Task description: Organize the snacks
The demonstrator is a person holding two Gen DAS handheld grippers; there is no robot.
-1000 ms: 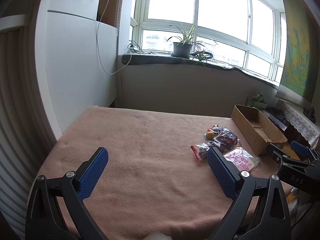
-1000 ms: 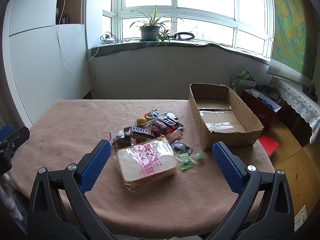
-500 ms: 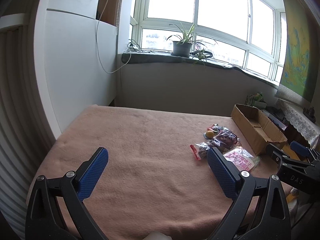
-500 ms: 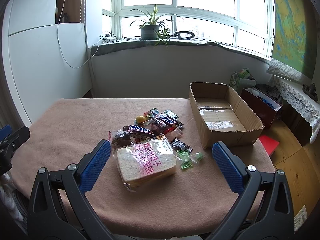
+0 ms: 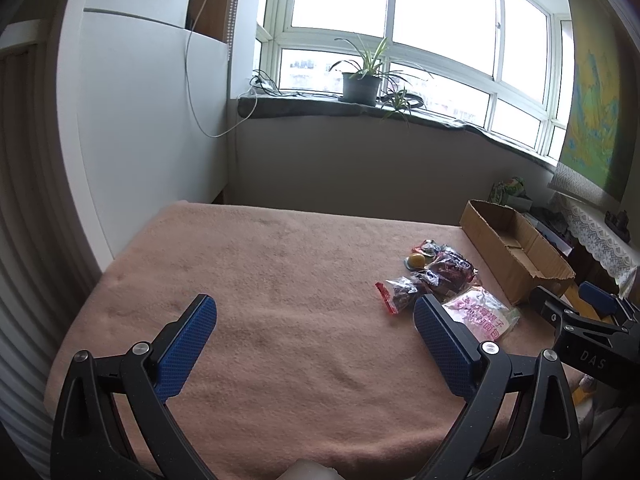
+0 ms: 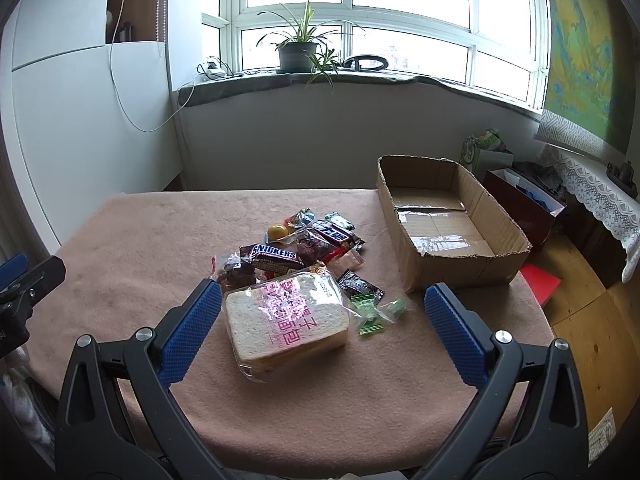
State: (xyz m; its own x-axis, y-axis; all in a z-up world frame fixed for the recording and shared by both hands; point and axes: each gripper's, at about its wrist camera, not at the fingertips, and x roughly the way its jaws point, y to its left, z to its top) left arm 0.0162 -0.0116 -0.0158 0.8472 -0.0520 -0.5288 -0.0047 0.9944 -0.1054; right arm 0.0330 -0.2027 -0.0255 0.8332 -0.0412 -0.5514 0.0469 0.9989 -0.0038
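A pile of snacks lies on the pink blanket-covered table: a bagged bread loaf, a Snickers bar, dark wrapped sweets, a yellow ball-shaped sweet and green candies. An empty cardboard box stands to their right. My right gripper is open, hovering above the near table edge with the bread between its fingers' line. My left gripper is open and empty over the table's left part; the snacks and box lie to its right.
A windowsill with a potted plant runs behind the table. White cabinets stand at the left. Bags and a lace-covered cabinet stand to the right on the wooden floor. The other gripper shows at the right of the left wrist view.
The right gripper has edged forward a little toward the bread. The left gripper has hardly moved. Both stay open.
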